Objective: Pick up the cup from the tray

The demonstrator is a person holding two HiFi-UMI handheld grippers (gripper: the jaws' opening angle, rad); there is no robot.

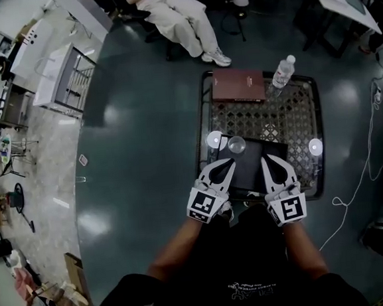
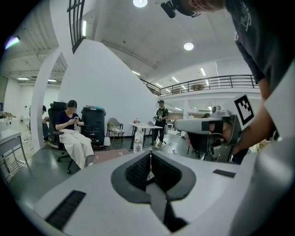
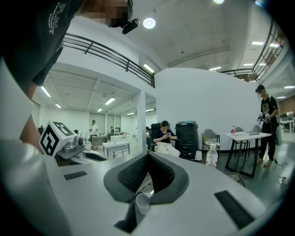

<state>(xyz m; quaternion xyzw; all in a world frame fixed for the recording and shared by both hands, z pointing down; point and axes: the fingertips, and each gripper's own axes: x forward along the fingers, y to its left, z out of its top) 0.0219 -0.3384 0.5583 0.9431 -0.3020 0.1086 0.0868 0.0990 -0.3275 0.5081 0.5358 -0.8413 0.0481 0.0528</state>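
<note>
Head view: clear plastic cup (image 1: 237,145) stands at upper-left corner of flat black tray (image 1: 250,172), mid-frame, on lattice-top metal table (image 1: 288,117). Left gripper (image 1: 230,163) & right gripper (image 1: 267,158) both closed, empty, just below cup. Brown book (image 1: 237,85) & clear water bottle (image 1: 282,72) sit above tray.

Left hand-held gripper (image 1: 227,164): jaws together, nothing between them, pointing forward and slightly down.
Right hand-held gripper (image 1: 267,159): jaws together, empty, alongside the left.
Forearms (image 1: 175,248): bare, reaching forward.

Cup (image 1: 236,144) on tray (image 1: 254,171), bottle (image 1: 282,72) behind
</note>
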